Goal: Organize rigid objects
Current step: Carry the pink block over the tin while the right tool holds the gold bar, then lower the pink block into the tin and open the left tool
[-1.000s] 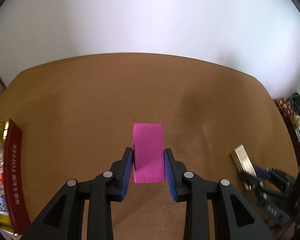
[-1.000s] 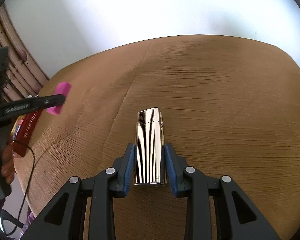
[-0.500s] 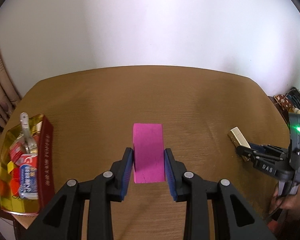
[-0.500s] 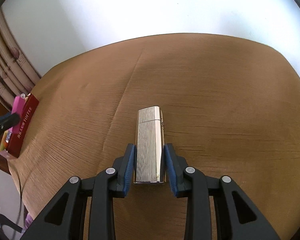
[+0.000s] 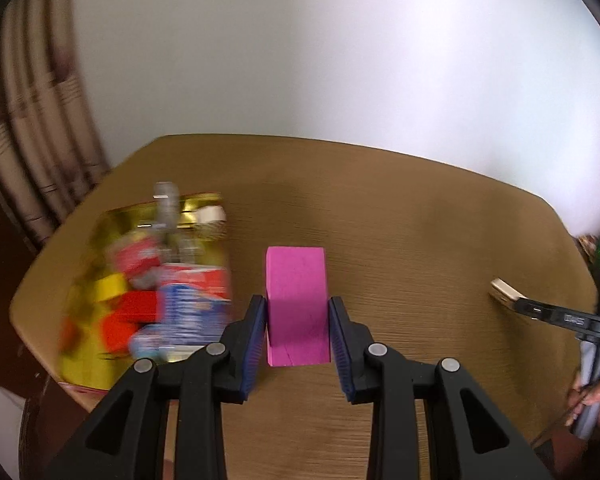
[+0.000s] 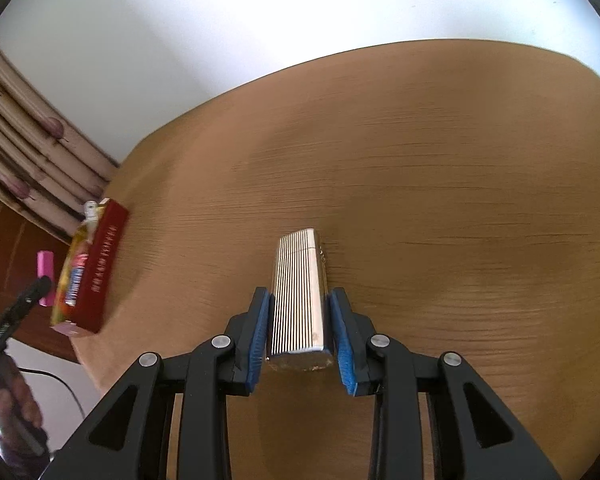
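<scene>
My left gripper (image 5: 298,316) is shut on a pink block (image 5: 296,304), held above the brown table just right of a gold-lined red box (image 5: 100,344) full of colourful packets. In the right wrist view that pink block (image 6: 46,276) shows small at the far left, beyond the box (image 6: 96,276). My right gripper (image 6: 300,316) is shut on a ribbed silver lighter (image 6: 298,292), lifted over the table's middle. The lighter (image 5: 504,300) and the right gripper also appear at the right edge of the left wrist view, which is blurred on its left side.
The round brown table (image 6: 440,184) stands against a white wall. Curtains (image 6: 24,152) hang at the left behind the box. A person's hand (image 6: 16,400) holds the left gripper's handle. A dark cable (image 6: 60,384) runs below the table's left edge.
My left gripper has carried the pink block leftward and up, so the box now lies close beside it. My right gripper has risen a little with the lighter.
</scene>
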The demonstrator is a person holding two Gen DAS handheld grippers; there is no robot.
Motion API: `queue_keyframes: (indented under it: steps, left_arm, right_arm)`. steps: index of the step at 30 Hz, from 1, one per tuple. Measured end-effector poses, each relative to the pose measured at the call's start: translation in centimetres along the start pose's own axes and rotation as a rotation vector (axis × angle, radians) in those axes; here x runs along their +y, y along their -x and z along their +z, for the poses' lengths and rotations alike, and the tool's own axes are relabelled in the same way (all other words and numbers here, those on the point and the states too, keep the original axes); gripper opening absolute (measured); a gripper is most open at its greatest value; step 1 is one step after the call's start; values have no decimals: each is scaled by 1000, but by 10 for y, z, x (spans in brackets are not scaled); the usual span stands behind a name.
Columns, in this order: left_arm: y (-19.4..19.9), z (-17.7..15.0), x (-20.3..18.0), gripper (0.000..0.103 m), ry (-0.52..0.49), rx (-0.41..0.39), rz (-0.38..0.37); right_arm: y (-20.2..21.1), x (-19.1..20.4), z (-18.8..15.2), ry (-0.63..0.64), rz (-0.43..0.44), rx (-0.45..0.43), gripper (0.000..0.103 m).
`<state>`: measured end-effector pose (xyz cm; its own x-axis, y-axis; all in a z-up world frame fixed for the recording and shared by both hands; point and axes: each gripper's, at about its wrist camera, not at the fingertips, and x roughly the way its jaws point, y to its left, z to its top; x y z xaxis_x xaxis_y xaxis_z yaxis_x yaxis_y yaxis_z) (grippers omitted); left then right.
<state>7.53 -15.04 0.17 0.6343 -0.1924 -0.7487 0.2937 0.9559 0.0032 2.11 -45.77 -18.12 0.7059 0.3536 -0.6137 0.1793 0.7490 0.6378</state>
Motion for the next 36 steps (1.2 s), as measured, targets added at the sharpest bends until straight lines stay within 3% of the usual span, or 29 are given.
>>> queue_keyframes:
  steps: [7,11,24,36]
  left_arm:
    - [-4,-1,103,32,134,31,140]
    - [-18,-8,142,32,190,77,172]
    - [-53,-32,159,32,221,149,161]
    - [-34,-32,163,39,244,154,156]
  right_arm:
    - [-3,45,7,2,102,20,29]
    - [-2,74,15,21,163,30,29]
    - [-19,212,38,187,348,94,29]
    - [-51,324,44,292,465,201,29]
